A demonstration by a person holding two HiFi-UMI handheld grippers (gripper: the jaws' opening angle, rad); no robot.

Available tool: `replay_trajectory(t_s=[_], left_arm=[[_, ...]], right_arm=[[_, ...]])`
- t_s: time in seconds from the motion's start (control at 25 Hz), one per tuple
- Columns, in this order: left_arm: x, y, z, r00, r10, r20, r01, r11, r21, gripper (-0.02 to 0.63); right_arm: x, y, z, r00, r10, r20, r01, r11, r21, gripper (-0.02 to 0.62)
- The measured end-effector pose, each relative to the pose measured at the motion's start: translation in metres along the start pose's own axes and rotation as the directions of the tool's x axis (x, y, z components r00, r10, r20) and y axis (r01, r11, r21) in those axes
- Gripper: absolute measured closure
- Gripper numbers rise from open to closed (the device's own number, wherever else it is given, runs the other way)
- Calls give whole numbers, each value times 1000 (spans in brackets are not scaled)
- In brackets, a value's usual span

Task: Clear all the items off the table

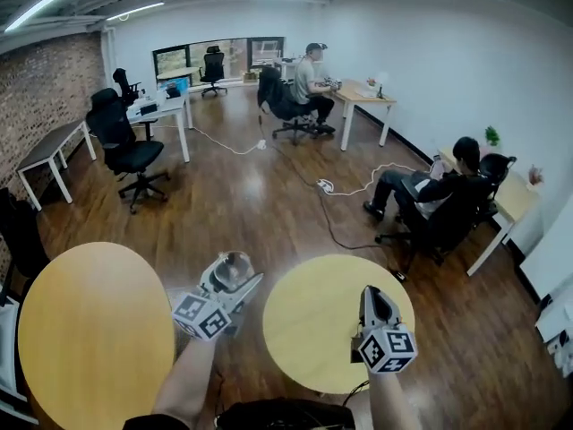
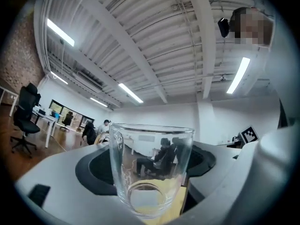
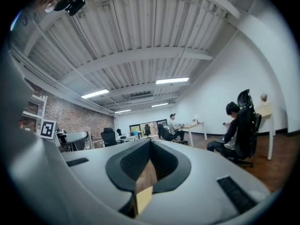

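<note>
My left gripper [image 1: 236,274] is shut on a clear drinking glass [image 1: 230,268] and holds it in the air between the two round yellow tables. In the left gripper view the glass [image 2: 150,165] stands upright between the jaws, pointing up toward the ceiling. My right gripper [image 1: 372,294] hovers over the right round table [image 1: 309,316], jaws shut with nothing in them. The right gripper view shows its pads [image 3: 161,161] pressed together. I see nothing lying on the left round table [image 1: 89,330] or on the right one.
A person sits in a black chair [image 1: 439,200] beyond the right table, by a desk [image 1: 506,204]. Another person [image 1: 313,79] sits at a far desk. A black office chair [image 1: 125,146] and white desks stand at the left. A cable [image 1: 333,218] runs across the wooden floor.
</note>
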State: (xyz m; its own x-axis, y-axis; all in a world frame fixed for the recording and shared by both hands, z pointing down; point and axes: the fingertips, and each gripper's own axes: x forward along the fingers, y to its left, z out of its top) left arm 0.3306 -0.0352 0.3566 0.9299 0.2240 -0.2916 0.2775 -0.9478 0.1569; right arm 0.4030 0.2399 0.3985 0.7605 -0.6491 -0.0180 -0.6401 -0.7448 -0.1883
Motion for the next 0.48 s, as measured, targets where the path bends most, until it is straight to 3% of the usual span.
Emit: replay_trajectory(t_s=[0.2, 0.48], left_arm=[[58, -55, -50, 987, -155, -52, 152, 986, -64, 201], [111, -106, -102, 923, -358, -142, 345, 932, -110, 201]], right_arm=[[-40, -62, 2, 990, -140, -5, 140, 990, 0, 591], [-71, -108, -22, 949, -311, -52, 313, 949, 34, 591]])
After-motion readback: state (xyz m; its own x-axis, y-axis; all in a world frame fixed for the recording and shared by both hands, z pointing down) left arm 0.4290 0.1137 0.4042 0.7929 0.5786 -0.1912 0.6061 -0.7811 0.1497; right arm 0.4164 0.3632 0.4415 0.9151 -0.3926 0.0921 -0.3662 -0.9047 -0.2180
